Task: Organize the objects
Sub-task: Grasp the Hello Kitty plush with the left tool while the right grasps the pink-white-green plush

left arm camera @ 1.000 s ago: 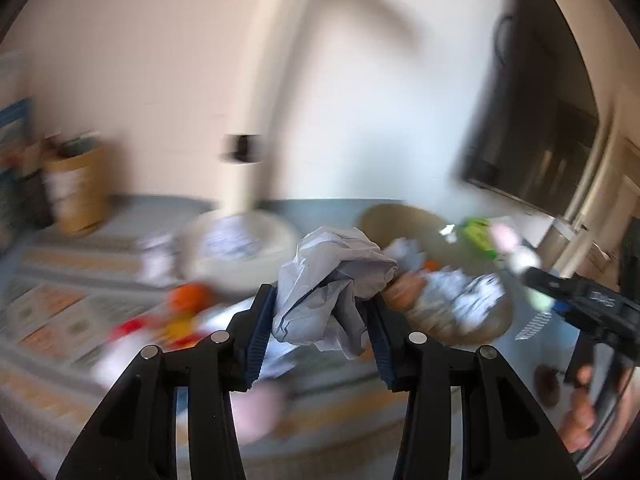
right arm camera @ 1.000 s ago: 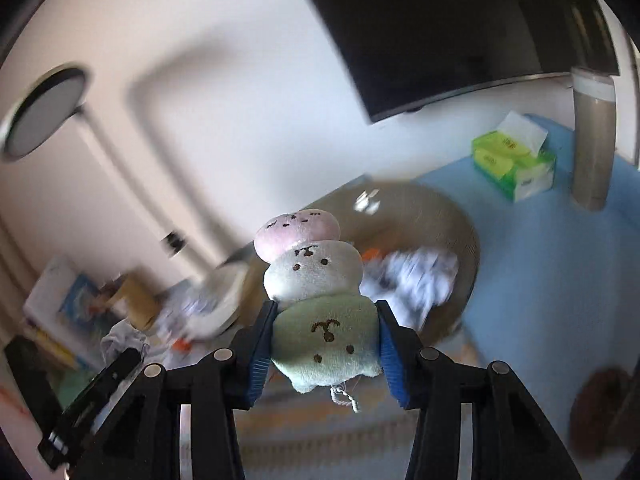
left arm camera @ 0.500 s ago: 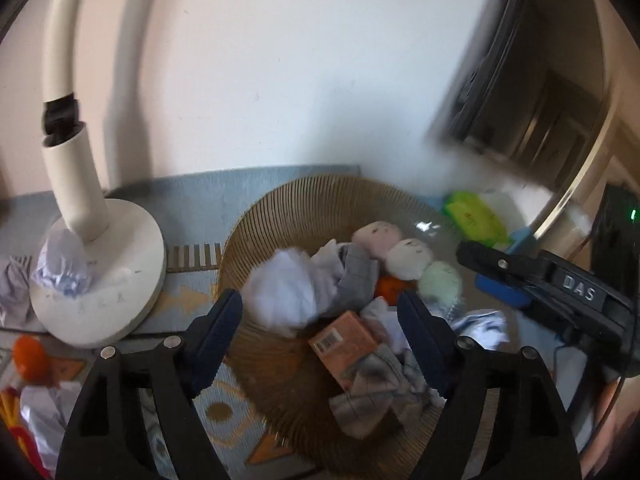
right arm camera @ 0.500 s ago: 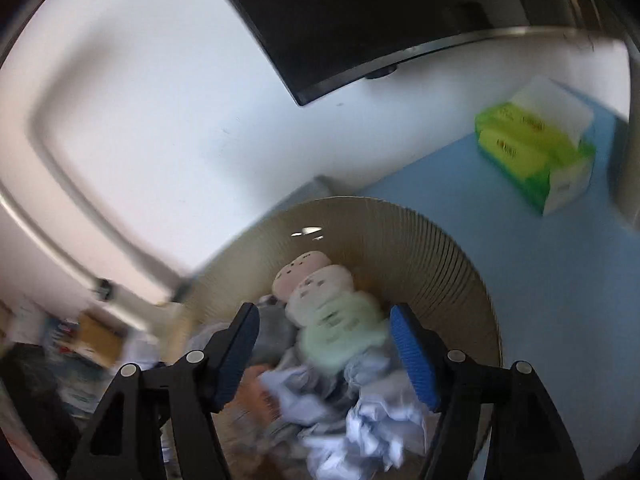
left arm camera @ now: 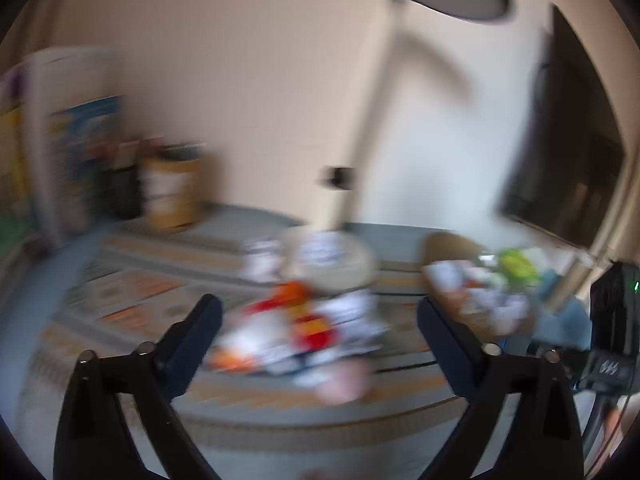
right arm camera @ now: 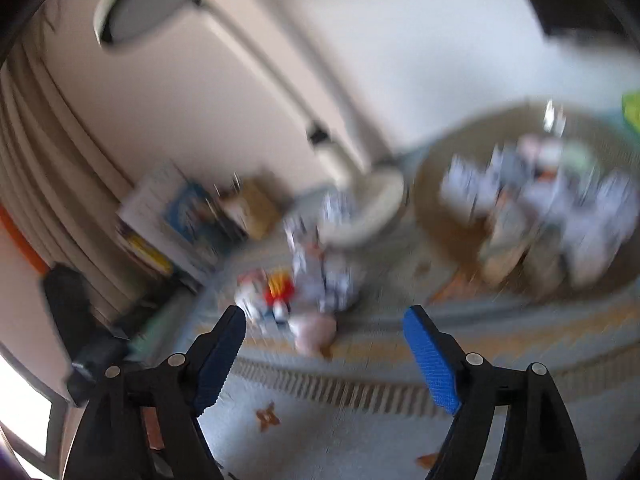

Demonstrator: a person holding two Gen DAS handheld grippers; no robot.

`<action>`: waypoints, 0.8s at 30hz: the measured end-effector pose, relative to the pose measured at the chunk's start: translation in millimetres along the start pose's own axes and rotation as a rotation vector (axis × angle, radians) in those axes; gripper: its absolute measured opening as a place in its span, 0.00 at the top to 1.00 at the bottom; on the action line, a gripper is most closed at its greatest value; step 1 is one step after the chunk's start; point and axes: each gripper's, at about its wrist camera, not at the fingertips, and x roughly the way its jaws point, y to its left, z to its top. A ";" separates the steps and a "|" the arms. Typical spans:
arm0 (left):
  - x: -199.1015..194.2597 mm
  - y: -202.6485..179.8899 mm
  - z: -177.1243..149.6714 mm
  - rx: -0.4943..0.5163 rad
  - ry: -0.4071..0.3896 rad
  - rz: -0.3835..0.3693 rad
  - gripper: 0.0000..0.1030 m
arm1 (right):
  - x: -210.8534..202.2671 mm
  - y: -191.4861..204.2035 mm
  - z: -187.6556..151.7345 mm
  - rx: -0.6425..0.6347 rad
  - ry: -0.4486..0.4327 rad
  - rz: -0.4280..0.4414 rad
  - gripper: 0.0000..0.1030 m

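Note:
Both views are motion-blurred. My left gripper (left arm camera: 318, 314) is open and empty, above a patterned rug (left arm camera: 132, 292). Ahead of it lies a loose pile of red, orange and white objects (left arm camera: 300, 328) and a pink soft thing (left arm camera: 344, 384). My right gripper (right arm camera: 324, 324) is open and empty, with the same pile (right arm camera: 280, 288) and pink thing (right arm camera: 314, 330) just beyond its fingertips. The woven basket (right arm camera: 440, 216) at the right holds crumpled paper, plush toys and other items; it also shows in the left wrist view (left arm camera: 444, 246).
A floor lamp with a round white base (right arm camera: 368, 208) stands between pile and basket. Books and a tan container (left arm camera: 172, 192) stand by the wall at the left. A dark TV (left arm camera: 568, 176) hangs at the right. A green tissue box (left arm camera: 516, 264) sits behind the basket.
Both grippers opened over the basket, dropping the crumpled paper and the plush toy into it. Both have since pulled back and swung left toward the pile on the rug.

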 end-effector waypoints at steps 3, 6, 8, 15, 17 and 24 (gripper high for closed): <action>-3.9 40.0 -18.9 0.072 0.043 0.102 0.04 | 30.6 3.5 -22.7 0.007 0.043 -0.010 0.22; 7.6 73.8 -37.1 0.076 0.111 0.134 0.04 | 49.0 9.7 -35.9 -0.022 0.056 -0.046 0.22; 16.5 89.4 -49.6 0.037 0.139 0.115 0.04 | 65.4 8.3 -38.5 -0.017 0.131 -0.019 0.22; 13.9 80.2 -55.7 0.085 0.136 0.089 0.05 | 84.6 32.5 -14.4 -0.103 0.204 -0.121 0.18; 14.9 79.3 -57.2 0.100 0.130 0.083 0.04 | 100.7 40.8 -7.7 -0.157 0.235 -0.199 0.17; 10.5 95.5 -55.0 0.013 0.113 0.053 0.04 | 142.3 63.0 -5.4 -0.319 0.183 -0.354 0.22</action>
